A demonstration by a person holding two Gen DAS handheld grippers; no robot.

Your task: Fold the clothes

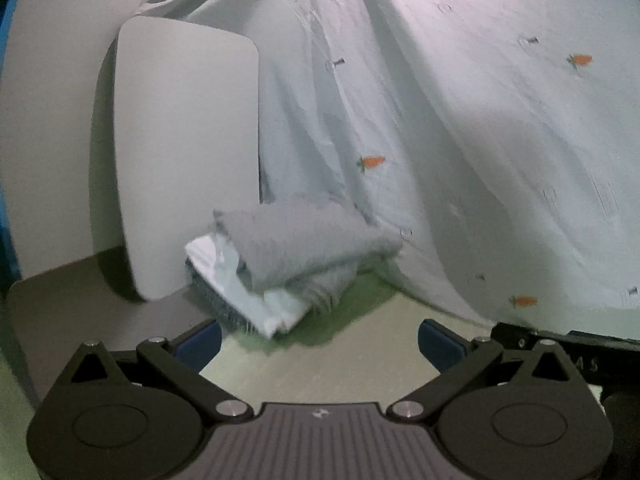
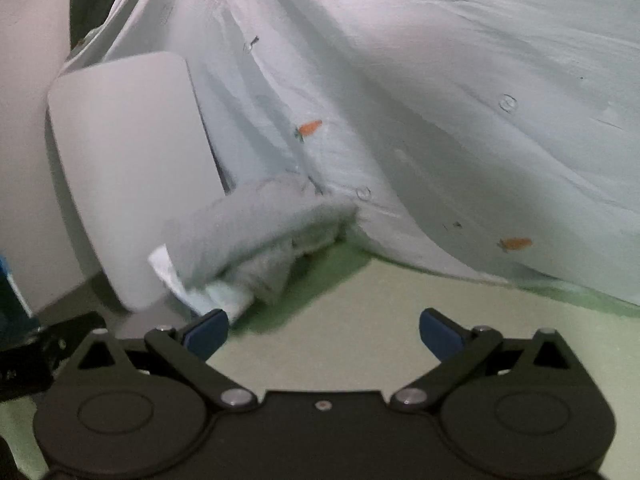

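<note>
folded grey garment (image 1: 304, 240) tops white one (image 1: 256, 300) on our green table (image 1: 340, 364); left gripper (image 1: 320, 344) and right gripper (image 2: 324, 332) jaws wide, empty.

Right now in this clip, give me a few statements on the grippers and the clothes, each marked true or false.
1. Both grippers are open and hold nothing. True: the left gripper and the right gripper have their jaws spread over bare surface.
2. The grey folded garment lies on top of the white folded item. True.
3. The pale sheet is printed with strawberries. False: the prints are small orange carrots.
4. The folded stack sits to the right of the sheet. False: it lies left of it, beside the grey rounded panel.
</note>
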